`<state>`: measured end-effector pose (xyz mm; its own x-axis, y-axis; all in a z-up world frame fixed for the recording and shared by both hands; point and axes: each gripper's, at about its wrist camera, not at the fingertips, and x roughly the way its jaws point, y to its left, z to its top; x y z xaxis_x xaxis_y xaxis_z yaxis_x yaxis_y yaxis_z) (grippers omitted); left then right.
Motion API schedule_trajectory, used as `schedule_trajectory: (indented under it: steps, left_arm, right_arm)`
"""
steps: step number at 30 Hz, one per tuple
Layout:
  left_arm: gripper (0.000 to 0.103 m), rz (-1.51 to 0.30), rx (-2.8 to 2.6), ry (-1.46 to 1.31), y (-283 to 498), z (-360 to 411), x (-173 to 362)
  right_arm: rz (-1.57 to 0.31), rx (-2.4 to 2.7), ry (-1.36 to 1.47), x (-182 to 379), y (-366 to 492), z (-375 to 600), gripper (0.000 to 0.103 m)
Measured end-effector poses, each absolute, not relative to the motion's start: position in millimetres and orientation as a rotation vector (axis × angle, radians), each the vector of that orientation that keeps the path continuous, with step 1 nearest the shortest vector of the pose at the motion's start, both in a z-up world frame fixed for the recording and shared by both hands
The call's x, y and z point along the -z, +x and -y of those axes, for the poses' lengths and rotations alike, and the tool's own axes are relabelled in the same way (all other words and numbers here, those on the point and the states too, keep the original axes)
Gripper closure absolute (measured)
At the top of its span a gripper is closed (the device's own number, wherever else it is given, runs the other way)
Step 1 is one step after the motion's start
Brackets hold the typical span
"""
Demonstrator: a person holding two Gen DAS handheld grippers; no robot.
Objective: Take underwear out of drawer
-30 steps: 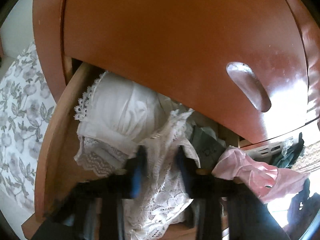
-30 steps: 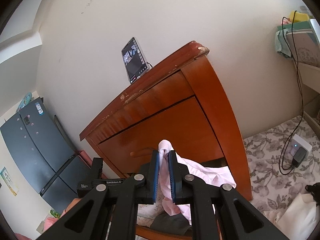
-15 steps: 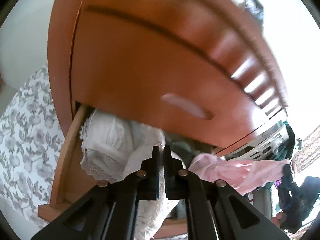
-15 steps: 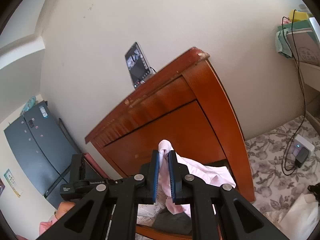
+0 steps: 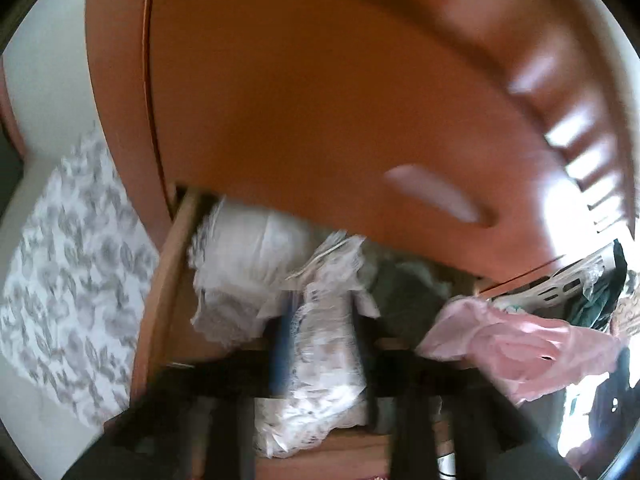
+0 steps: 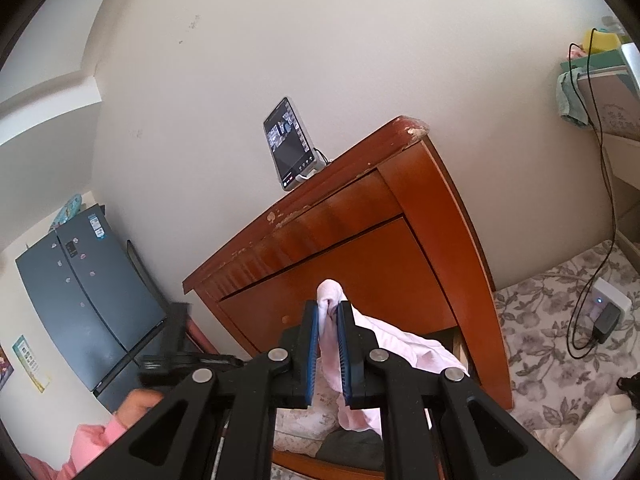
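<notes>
Underwear, pale pink cotton point(image 6: 404, 346), stays clamped in right gripper point(image 6: 329, 322) at frame centre above wooden drawer point(image 5: 168, 280), while left gripper point(image 5: 320, 344), reopened wide, now straddles white lace garment point(image 5: 320, 360), next grab likely.

left view: all smeared by motion blur
drawer point(image 6: 320, 460): contents mostly hidden behind right gripper point(image 6: 329, 312)
</notes>
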<state>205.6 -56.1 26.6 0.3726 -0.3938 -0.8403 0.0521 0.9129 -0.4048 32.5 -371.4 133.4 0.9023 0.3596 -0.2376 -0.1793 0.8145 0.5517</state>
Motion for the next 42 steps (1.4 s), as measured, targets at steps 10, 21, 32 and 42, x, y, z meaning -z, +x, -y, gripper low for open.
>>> schedule_trajectory:
  steps: [10, 21, 32, 42]
  left_arm:
    - [0.021, -1.332, 0.431, -0.254, 206.4, 76.2, 6.1]
    - [0.011, -1.458, 0.408, -0.032, 206.5, 101.3, 29.0]
    - [0.011, -1.548, 0.397, 0.106, 197.6, 131.2, 48.4]
    - [0.063, -1.411, 0.421, 0.019, 172.2, 120.0, 31.7]
  right_arm:
    - [-0.349, -0.29, 0.553, -131.1, 34.0, 371.9, 0.093]
    - [-0.353, -0.291, 0.548, -130.7, 36.2, 369.9, 0.093]
    - [-0.359, -0.297, 0.546, -130.0, 37.6, 369.7, 0.093]
    - [-0.363, -0.294, 0.551, -128.4, 37.4, 371.7, 0.093]
